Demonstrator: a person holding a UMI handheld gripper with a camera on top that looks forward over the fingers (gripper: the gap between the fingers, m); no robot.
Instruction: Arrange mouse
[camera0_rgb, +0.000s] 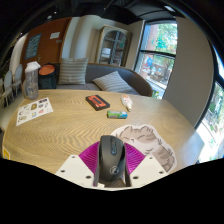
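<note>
A black computer mouse sits lengthwise between my gripper's two fingers. The magenta pads press on both its sides, so the gripper is shut on it. The mouse's front points ahead over a round wooden table. A pale mouse mat with a cartoon picture lies on the table just ahead of the fingers and to the right, partly hidden by the mouse and the right finger.
Beyond the fingers on the table lie a red flat item, a small teal item and a pale pink item. A printed sheet and a clear jar are far left. A sofa stands behind the table.
</note>
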